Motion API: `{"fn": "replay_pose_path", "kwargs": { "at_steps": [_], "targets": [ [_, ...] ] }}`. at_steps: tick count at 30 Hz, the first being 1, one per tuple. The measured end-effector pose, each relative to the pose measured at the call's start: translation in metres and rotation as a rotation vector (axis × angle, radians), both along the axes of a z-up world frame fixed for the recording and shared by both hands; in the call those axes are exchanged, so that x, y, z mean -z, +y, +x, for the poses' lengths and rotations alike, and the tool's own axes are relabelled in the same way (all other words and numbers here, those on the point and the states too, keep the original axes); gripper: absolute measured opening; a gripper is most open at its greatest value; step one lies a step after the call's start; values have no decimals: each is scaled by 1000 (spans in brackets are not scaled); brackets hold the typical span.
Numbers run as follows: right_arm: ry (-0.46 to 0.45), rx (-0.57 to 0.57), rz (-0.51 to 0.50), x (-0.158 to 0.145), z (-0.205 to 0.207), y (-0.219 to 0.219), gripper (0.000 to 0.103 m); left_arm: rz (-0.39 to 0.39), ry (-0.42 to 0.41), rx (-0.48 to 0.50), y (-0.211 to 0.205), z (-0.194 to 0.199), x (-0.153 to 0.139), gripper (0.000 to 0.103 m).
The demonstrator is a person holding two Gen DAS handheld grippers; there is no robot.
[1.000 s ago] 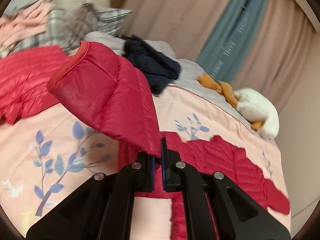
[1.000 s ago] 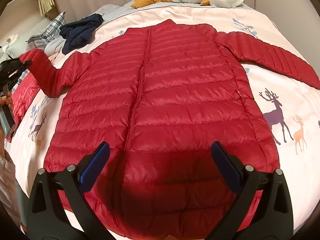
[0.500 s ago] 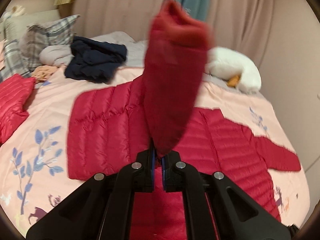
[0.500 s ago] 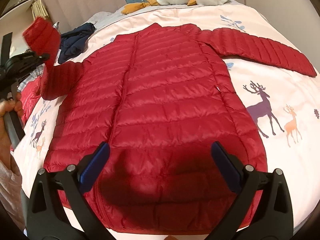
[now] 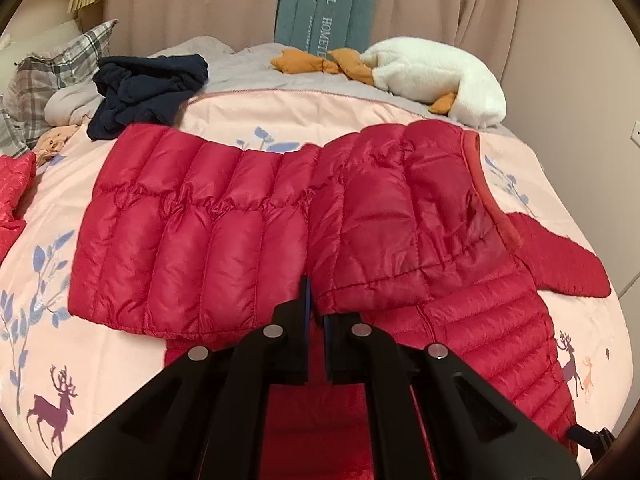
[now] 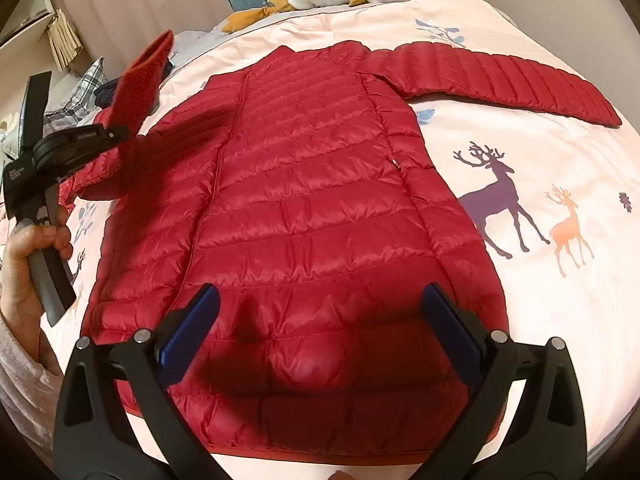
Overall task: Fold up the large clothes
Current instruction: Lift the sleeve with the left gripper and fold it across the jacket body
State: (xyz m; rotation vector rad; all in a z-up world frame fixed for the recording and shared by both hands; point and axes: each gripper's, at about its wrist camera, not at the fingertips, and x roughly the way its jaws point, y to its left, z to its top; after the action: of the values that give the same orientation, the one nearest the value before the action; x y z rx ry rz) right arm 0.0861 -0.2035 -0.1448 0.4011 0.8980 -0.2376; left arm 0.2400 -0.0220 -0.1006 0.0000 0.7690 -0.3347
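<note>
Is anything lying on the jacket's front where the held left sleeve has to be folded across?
Nothing visible. The left gripper holds the sleeve; the jacket front is bare, and the right gripper hovers open at the hem.

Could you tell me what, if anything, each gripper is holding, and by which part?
The left gripper is shut on the red jacket, pinching its sleeve partway along. The right gripper is open, holding nothing.

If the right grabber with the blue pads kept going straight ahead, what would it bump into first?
Most likely the red puffy jacket. The right gripper is open, holds nothing, and tilts down toward the jacket's lower part, spread flat on the bed. Exact depth is hard to judge.
</note>
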Motion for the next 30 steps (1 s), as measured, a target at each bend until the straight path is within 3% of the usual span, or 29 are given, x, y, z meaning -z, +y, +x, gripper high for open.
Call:
{"fn": "replay_pose_path", "kwargs": {
  "at_steps": [13, 18, 30],
  "targets": [
    [-2, -8, 3, 3, 0, 0, 101, -30, 124, 8, -12, 14, 33, 5],
    [-7, -25, 35, 5, 4, 1, 101, -69, 175, 26, -14, 18, 46, 11],
    [-17, -56, 73, 2, 10, 8, 101, -44, 141, 43, -12, 10, 46, 16]
  ]
}}
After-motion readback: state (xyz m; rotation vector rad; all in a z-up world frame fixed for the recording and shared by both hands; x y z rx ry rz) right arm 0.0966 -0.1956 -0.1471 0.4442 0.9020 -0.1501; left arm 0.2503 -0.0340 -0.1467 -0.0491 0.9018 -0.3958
